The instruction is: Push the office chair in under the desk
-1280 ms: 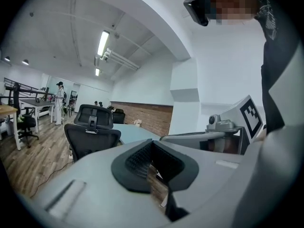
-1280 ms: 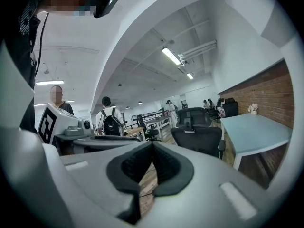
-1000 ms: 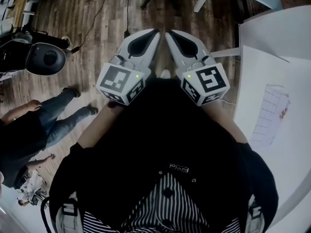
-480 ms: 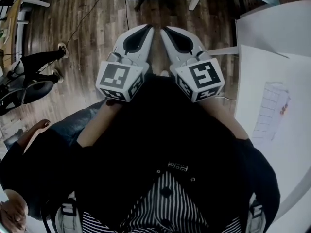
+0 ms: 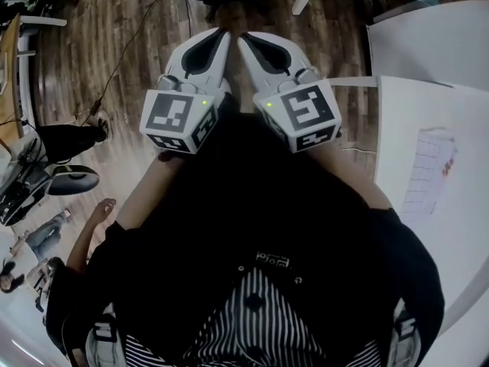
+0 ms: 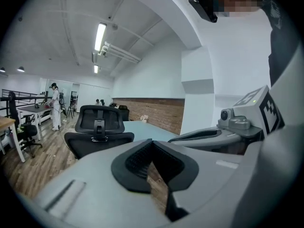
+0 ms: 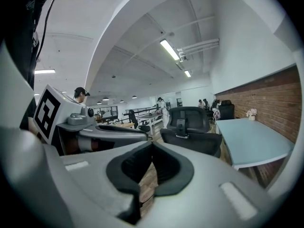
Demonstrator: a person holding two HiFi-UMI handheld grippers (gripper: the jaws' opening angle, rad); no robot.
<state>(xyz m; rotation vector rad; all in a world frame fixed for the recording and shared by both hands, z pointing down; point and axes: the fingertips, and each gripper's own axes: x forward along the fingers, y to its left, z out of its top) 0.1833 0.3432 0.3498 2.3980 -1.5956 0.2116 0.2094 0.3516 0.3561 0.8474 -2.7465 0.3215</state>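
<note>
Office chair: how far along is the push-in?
Done: nothing visible; the office chair stands beside the desk, not under it. In hand: left gripper and right gripper, both shut and empty, point at it without touching. Left: reach the chair, push it under.

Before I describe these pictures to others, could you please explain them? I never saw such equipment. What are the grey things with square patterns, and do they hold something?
There is no robot: a person holds a two-jaw gripper in each hand, each with a marker cube. One picture comes from a camera on the person's head, looking down at the left gripper and right gripper above a wooden floor. The other two come from cameras riding on each gripper, looking along its jaws. Both pairs of jaws are closed and hold nothing. Ahead stands an office chair beside a pale blue desk. A white table with a paper sheet is at the person's right.
</note>
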